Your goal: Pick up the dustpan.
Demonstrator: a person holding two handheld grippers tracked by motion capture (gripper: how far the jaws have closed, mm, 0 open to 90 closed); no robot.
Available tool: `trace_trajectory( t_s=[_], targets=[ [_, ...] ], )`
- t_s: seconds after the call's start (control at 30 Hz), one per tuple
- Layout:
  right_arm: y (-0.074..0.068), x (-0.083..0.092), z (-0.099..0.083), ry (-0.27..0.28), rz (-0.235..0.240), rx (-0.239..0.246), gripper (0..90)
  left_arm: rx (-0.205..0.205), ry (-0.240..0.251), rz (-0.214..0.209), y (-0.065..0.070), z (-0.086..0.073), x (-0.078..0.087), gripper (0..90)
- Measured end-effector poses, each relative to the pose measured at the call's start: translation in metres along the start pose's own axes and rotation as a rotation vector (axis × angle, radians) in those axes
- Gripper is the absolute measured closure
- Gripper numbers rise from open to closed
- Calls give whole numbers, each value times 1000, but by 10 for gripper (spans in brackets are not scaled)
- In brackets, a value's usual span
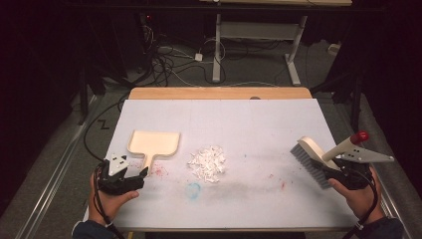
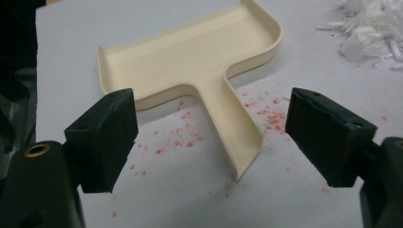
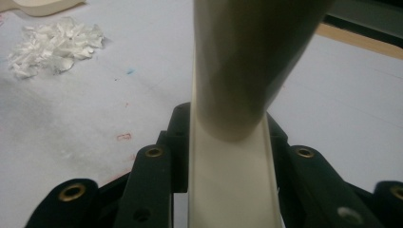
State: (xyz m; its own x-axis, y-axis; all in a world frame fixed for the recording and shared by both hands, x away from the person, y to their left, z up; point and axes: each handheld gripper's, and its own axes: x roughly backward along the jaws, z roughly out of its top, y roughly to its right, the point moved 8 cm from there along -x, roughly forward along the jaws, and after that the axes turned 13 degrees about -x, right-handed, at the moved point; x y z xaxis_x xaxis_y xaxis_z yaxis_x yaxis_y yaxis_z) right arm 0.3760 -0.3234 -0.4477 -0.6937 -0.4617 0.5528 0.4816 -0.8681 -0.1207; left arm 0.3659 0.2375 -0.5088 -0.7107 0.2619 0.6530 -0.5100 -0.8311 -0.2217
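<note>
One desk (image 1: 259,119), covered by a pale sheet, wooden edge showing at the far side. Surface marked with red specks near the dustpan handle, a blue smudge (image 1: 193,189) at front centre, and a grey smear across the middle.

One cream dustpan (image 1: 153,144) flat on the desk, left of centre, pan end away from the person, handle pointing back toward the left gripper. Seen close in the left gripper view (image 2: 190,66), handle end lying between the two fingers but touched by neither.

One brush (image 1: 318,160) at the right, cream body, grey bristles toward the desk, handle ending in a red tip (image 1: 360,136). Lifted and tilted, held by its handle.

One heap of white scraps (image 1: 207,163) at mid-desk, between dustpan and brush, just right of the dustpan handle, well apart from the brush. Nothing standing between heap and either tool.

Left gripper (image 1: 130,178) in a hand at front left, fingers (image 2: 102,137) spread wide, gripping nothing.

Right gripper (image 1: 343,172) in a hand at front right, fingers (image 3: 178,137) closed tight on the brush handle (image 3: 228,180), which runs straight up the middle of the right gripper view.

Beyond the desk: floor cables (image 1: 169,59) and white legs of a second desk (image 1: 217,50).
</note>
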Motion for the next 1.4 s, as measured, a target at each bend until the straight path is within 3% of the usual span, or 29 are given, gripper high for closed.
trace_trajectory(
  t_s=[0.07, 0.1, 0.17, 0.3, 0.37, 0.57, 0.67, 0.77, 0.9, 1.03, 1.2, 1.4],
  targets=[
    [0, -2, 0, -7, -6, 3, 676, 41, -36, -40, -3, 0, -5, 173],
    [1, -3, -1, -11, -11, 0, 676, 62, -77, -54, -3, 0, -11, 173],
    [1, -3, -1, -14, -14, 0, 675, 68, -105, -64, -1, -1, -17, 173],
    [0, -4, -1, -19, -14, 3, 675, 88, -148, -74, 3, 0, -33, 189],
    [1, -4, -1, -20, -16, 8, 675, 94, -162, -55, 5, 3, -43, 205],
    [2, -5, -1, -21, -18, 4, 675, 105, -177, -9, 7, 8, -53, 205],
    [3, -4, -1, -24, -20, 3, 675, 136, -169, 7, 8, 7, -55, 207],
    [3, -5, -2, -25, -20, 5, 675, 152, -175, 13, 6, 6, -56, 255],
    [2, -6, -3, -37, -21, 10, 675, 183, -177, -10, 8, 2, -59, 344],
    [1, -6, -2, -33, -20, 7, 675, 193, -173, 3, 8, 3, -60, 378],
    [1, -9, -2, -40, -16, 7, 675, 240, -151, 33, 7, 5, -63, 481],
    [0, -9, -2, -41, -8, 6, 675, 207, -138, 38, 7, 6, -65, 622]
  ],
)
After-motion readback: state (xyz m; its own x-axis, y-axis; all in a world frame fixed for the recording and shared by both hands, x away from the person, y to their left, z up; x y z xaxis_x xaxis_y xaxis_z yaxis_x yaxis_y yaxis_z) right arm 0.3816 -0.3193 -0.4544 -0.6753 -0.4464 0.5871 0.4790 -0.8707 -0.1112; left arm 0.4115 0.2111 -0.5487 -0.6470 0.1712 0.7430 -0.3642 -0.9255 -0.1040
